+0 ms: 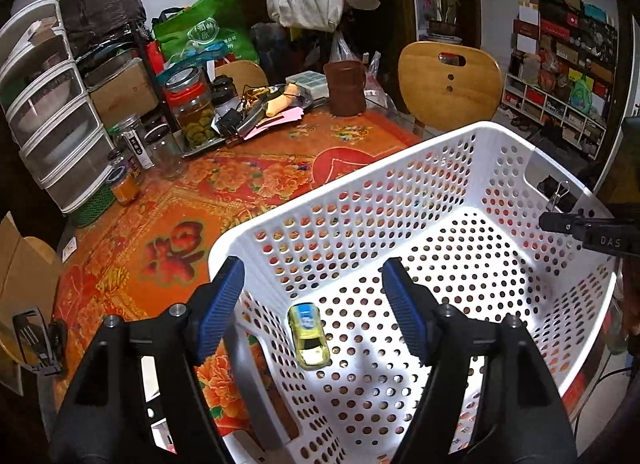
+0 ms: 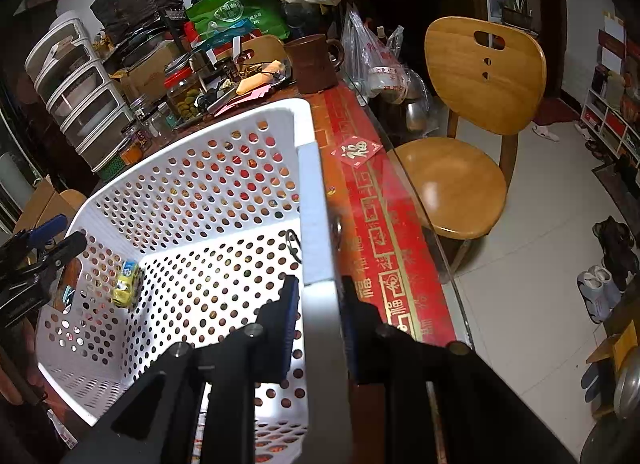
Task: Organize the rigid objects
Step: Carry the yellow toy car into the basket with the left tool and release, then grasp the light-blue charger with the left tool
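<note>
A white perforated basket (image 1: 400,184) stands on the table. A small yellow toy car (image 1: 309,338) lies on its floor near the left wall, free of any finger. My left gripper (image 1: 312,268) hangs open just above the car, blue pads spread wide over the basket's left rim. In the right wrist view the car (image 2: 127,284) rests in the basket's (image 2: 200,168) far corner, with the left gripper (image 2: 52,236) over it. My right gripper (image 2: 319,296) is shut on the basket's right rim, one pad inside, one outside. A binder clip (image 1: 558,194) sits on that rim.
The table carries an orange floral cloth (image 1: 172,224), glass jars (image 1: 192,108), a brown mug (image 1: 345,86) and stacked plastic drawers (image 1: 52,112) at the left. A wooden chair (image 2: 472,112) stands beyond the table's glass edge, with tiled floor (image 2: 540,244) to the right.
</note>
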Demonstrator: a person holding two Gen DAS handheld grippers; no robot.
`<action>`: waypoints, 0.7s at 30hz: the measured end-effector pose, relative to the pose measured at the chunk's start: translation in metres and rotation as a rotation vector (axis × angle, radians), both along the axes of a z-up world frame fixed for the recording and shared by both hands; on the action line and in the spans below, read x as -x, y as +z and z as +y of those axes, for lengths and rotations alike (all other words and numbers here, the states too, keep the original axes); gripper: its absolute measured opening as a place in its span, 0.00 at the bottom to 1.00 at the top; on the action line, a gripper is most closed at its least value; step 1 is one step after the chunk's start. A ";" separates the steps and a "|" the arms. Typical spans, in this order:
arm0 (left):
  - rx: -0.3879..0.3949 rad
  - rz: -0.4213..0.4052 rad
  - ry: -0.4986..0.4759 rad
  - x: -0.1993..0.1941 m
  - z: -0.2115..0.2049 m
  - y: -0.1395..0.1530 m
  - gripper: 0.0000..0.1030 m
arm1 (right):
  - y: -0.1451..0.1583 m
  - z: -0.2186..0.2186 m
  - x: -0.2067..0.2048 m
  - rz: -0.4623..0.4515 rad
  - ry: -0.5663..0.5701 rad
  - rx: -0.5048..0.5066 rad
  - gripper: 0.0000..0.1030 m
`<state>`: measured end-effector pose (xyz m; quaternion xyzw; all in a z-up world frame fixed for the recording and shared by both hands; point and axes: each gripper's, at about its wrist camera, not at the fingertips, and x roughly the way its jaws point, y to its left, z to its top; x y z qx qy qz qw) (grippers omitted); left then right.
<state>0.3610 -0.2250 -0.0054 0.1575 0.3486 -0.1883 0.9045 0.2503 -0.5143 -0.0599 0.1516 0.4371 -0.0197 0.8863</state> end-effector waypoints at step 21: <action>0.161 0.189 0.481 -0.026 0.314 -0.059 0.98 | 0.001 0.002 -0.001 0.004 0.000 0.008 0.16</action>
